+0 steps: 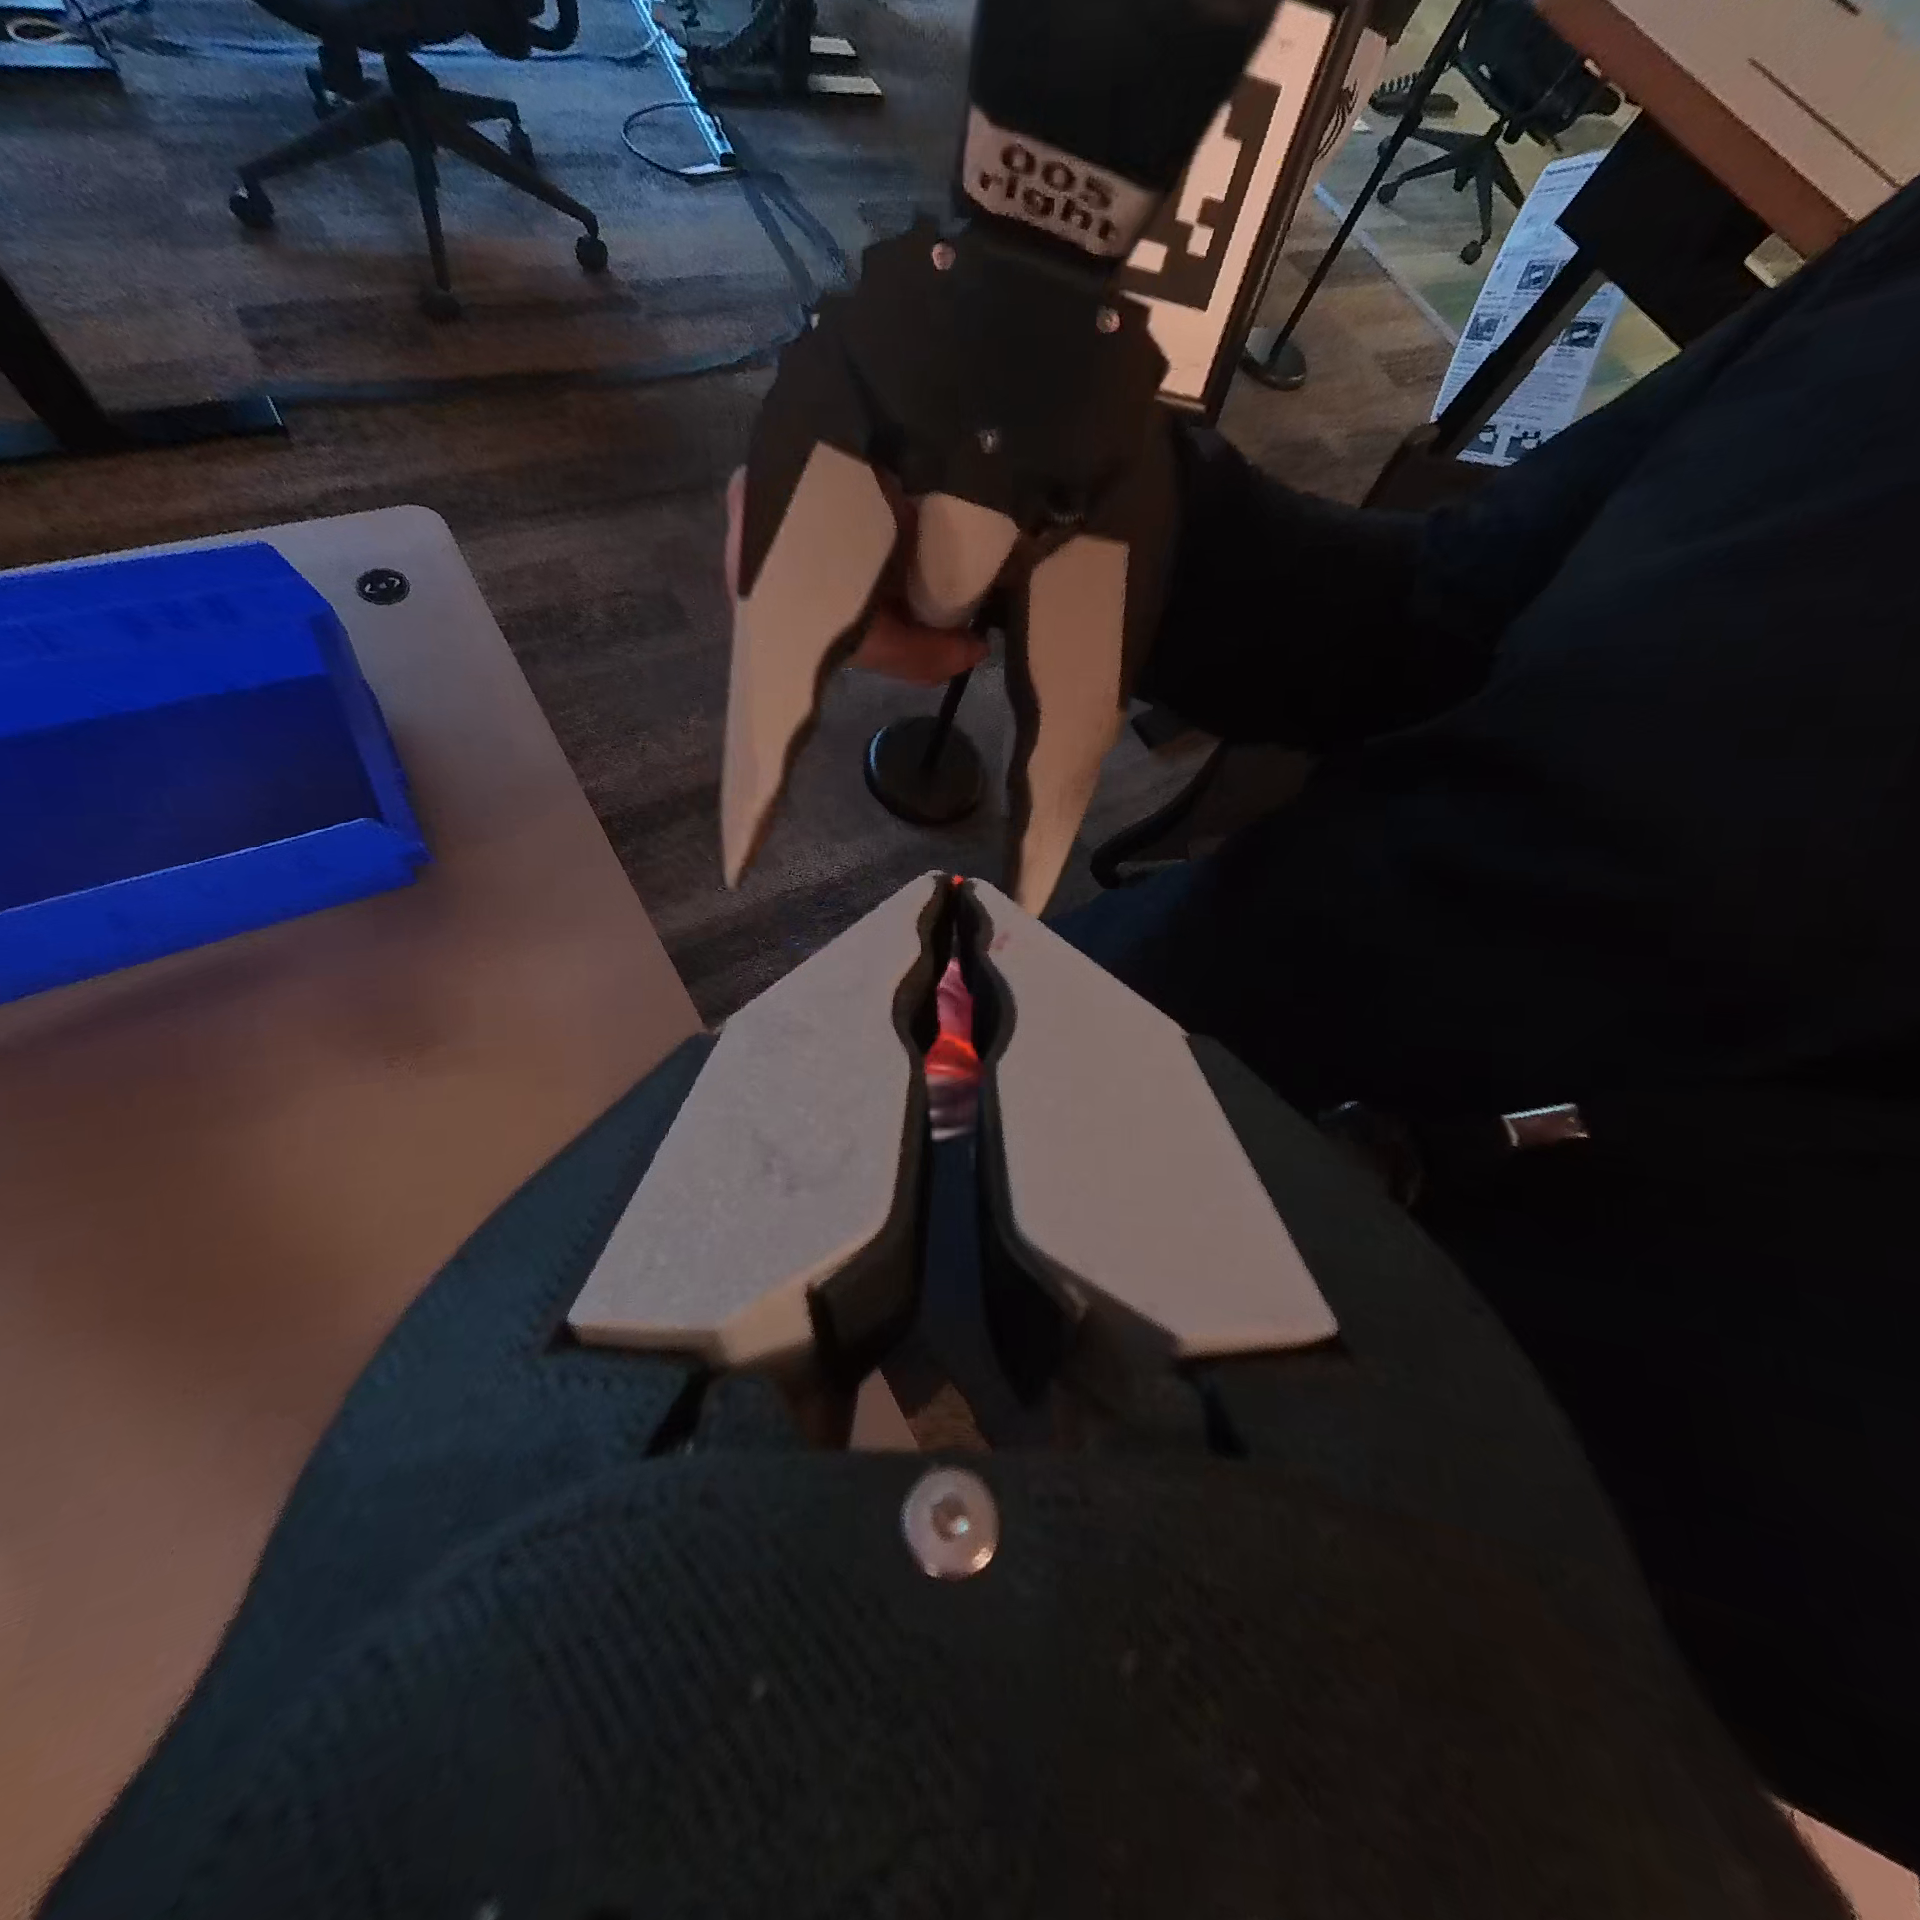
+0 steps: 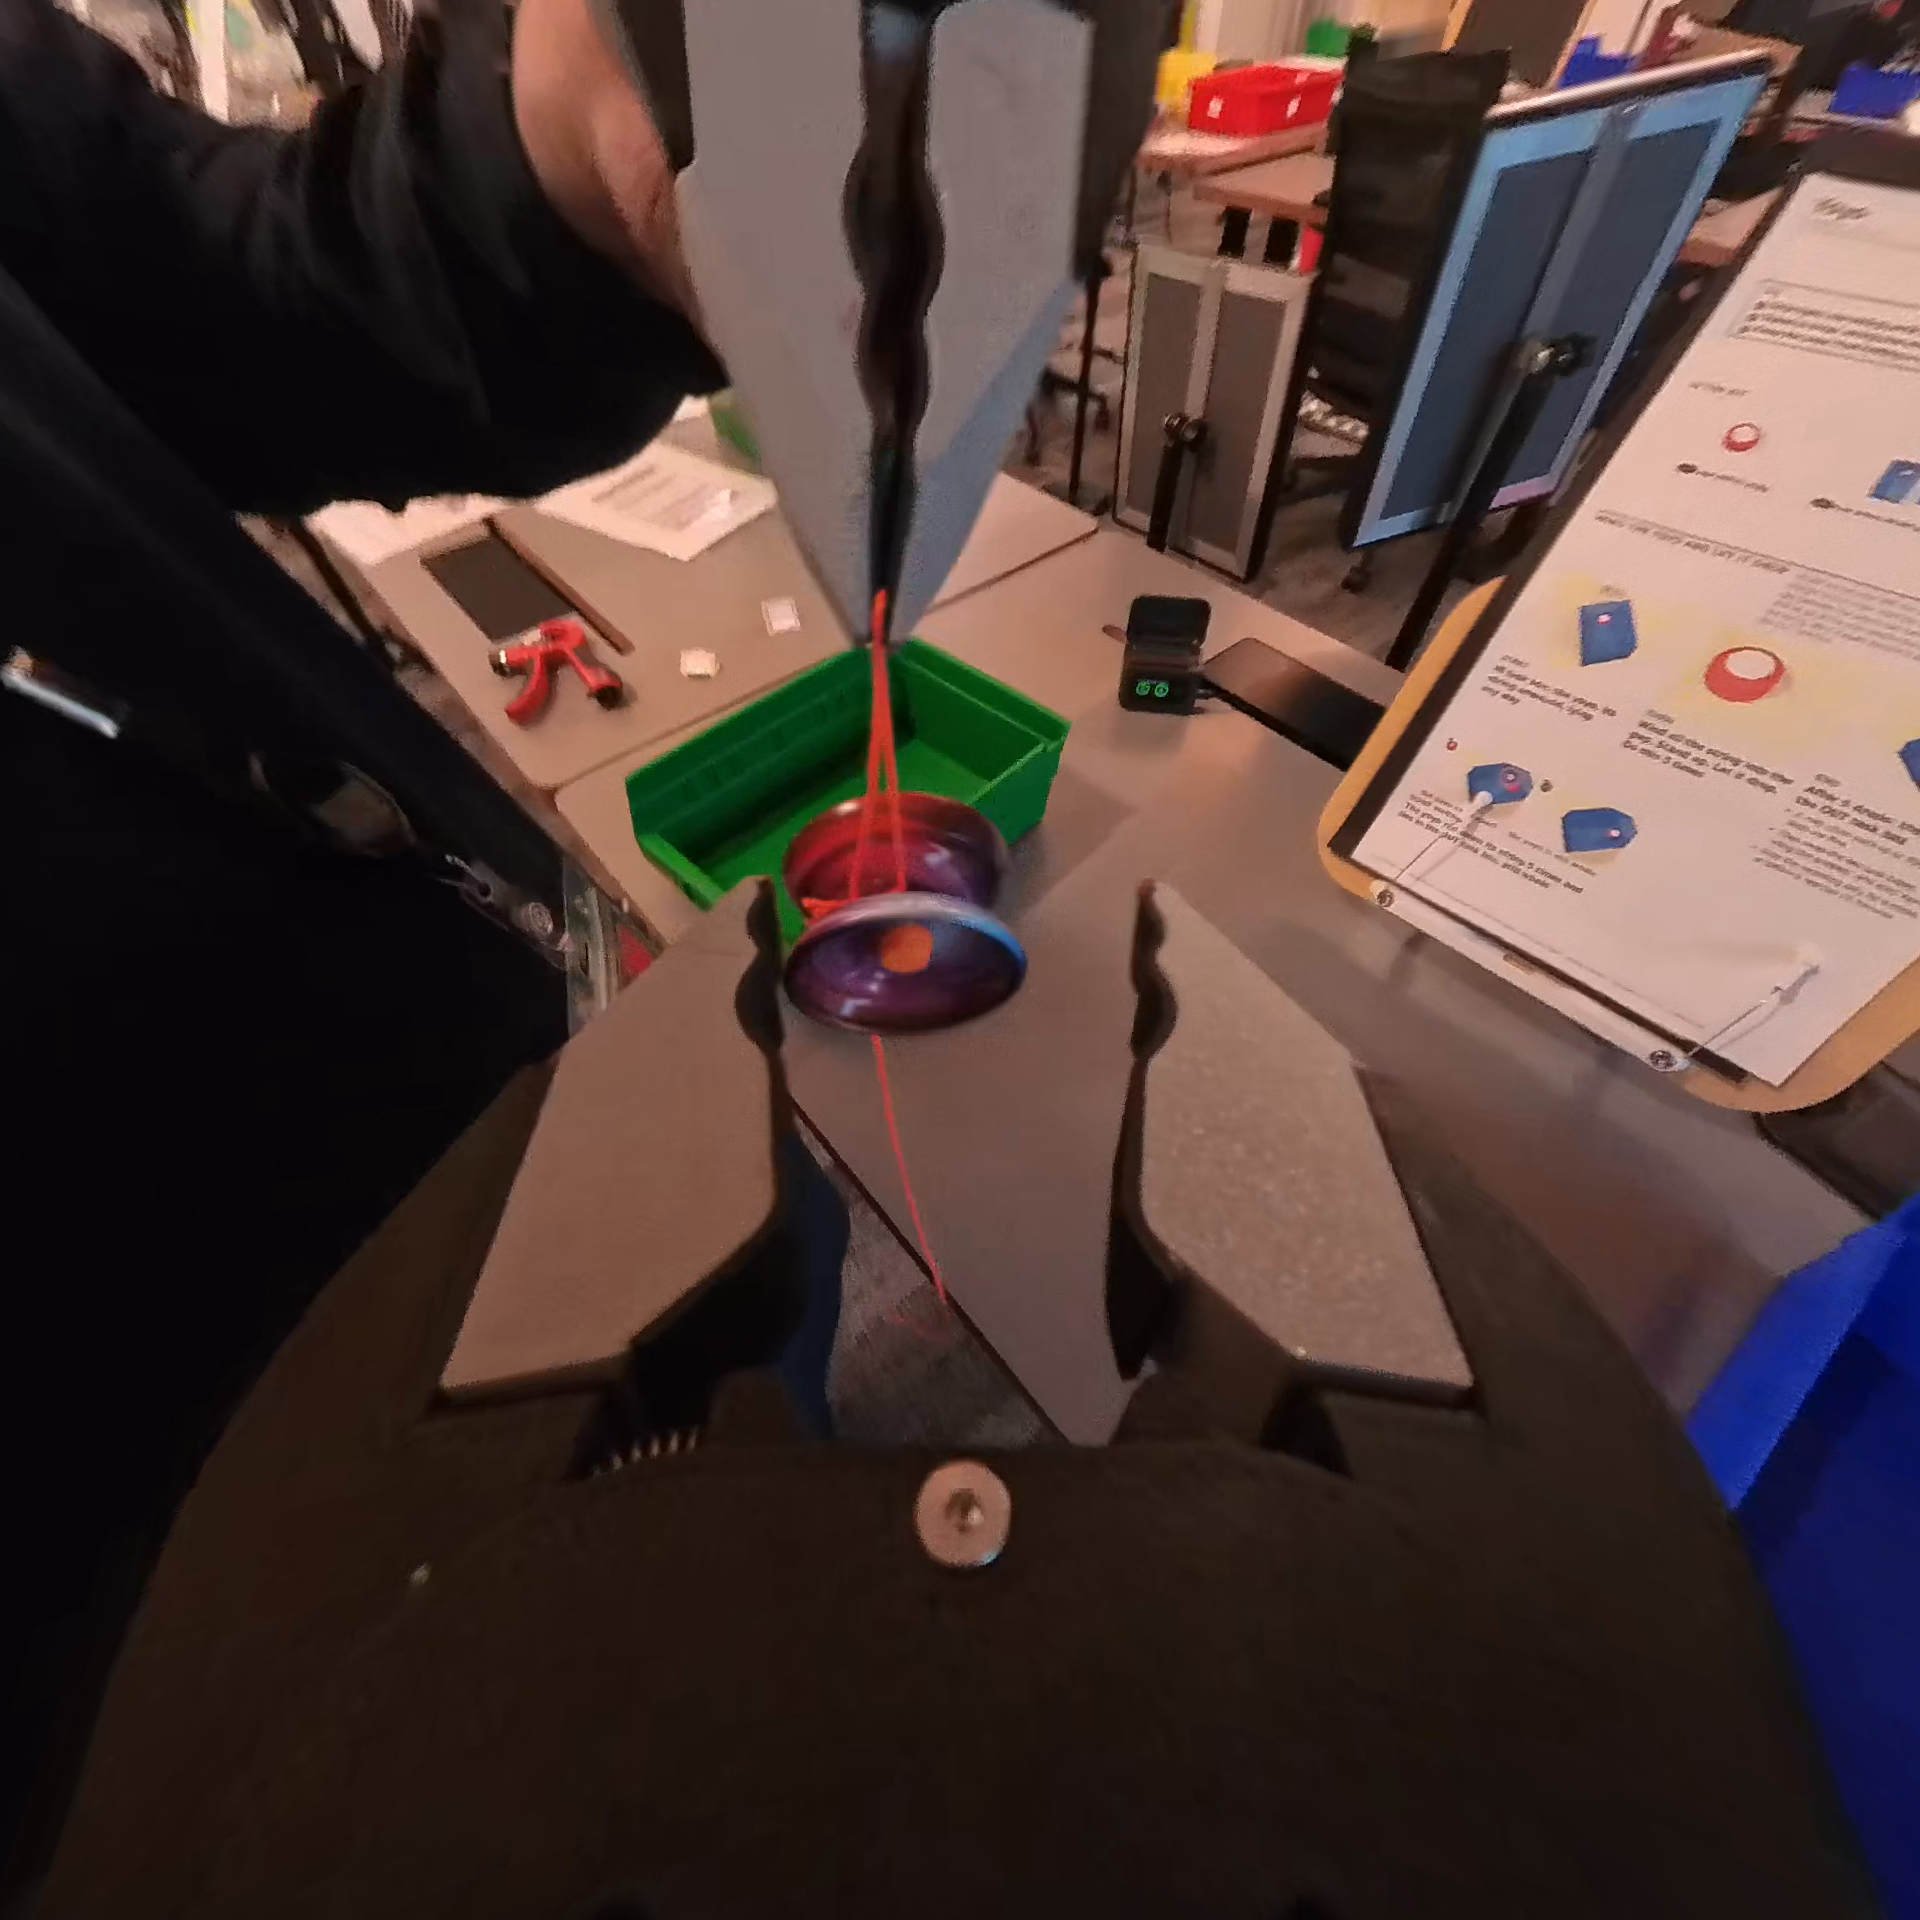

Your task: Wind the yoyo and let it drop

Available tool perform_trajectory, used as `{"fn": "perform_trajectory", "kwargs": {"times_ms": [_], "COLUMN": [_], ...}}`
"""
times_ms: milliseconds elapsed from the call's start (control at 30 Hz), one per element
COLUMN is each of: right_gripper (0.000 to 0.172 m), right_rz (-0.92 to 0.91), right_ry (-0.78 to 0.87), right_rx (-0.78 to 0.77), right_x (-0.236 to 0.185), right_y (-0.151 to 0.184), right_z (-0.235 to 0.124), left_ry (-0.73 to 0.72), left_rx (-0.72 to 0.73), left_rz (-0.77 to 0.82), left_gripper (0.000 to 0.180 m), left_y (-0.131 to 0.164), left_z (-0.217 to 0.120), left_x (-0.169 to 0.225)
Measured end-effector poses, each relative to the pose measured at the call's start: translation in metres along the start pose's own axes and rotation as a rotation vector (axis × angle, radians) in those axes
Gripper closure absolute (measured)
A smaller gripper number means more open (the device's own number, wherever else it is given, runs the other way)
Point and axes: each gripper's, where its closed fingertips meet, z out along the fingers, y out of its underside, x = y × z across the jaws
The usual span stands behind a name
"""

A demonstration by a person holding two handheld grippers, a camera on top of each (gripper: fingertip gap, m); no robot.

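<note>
The left tool (image 2: 881, 613) hangs point-down from above, its two fingers clenched on a red string (image 2: 878, 717) at their tips. From that pinch the string runs down to a purple-and-blue yoyo (image 2: 904, 935) with an orange hub, which hangs in the air above the bench (image 2: 1299, 883), in front of a green bin (image 2: 727, 790). A further length of string trails below the yoyo. The right tool (image 2: 961, 914) stands released, fingers spread; the yoyo lies between them close to the left finger (image 2: 764, 935), and whether it touches that finger cannot be told. A blue bin (image 1: 187, 748) rests on the bench in the left wrist view.
</note>
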Motion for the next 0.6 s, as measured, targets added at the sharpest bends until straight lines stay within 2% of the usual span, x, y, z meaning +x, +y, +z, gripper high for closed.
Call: {"fn": "perform_trajectory", "kwargs": {"times_ms": [100, 133, 167, 200, 233, 333, 467, 600], "right_gripper": [0.152, 0.164, 0.168, 0.169, 0.163, 0.128, 0.134, 0.148], "right_rz": [-0.075, -0.077, -0.072, -0.064, -0.051, 0.017, 0.066, 0.084], "right_ry": [0.020, 0.015, -0.003, -0.028, -0.038, -0.053, -0.124, -0.075], "right_rx": [-0.087, -0.098, -0.087, -0.073, -0.066, -0.072, -0.067, -0.059], "right_x": [0.000, 0.000, -0.003, -0.008, -0.010, -0.011, -0.020, -0.012], "right_y": [0.016, 0.018, 0.018, 0.018, 0.018, 0.024, 0.029, 0.029], "right_z": [0.012, 0.014, 0.017, 0.018, 0.020, 0.022, 0.026, 0.028], "left_ry": [0.004, 0.005, 0.008, 0.010, 0.008, 0.021, 0.020, 0.025], "left_rx": [-0.003, -0.004, 0.000, 0.005, 0.005, 0.031, 0.041, 0.041], "left_rz": [-0.002, -0.004, -0.005, -0.008, -0.010, -0.025, -0.034, -0.038], "left_gripper": [0.180, 0.180, 0.180, 0.180, 0.180, 0.180, 0.180, 0.180], "left_y": [0.002, 0.003, 0.003, 0.003, 0.004, 0.004, 0.006, 0.008], "left_z": [0.001, 0.001, 0.001, 0.000, -0.001, -0.004, -0.007, -0.006], "left_x": [0.001, 0.002, 0.003, 0.003, 0.004, 0.006, 0.006, 0.008]}}
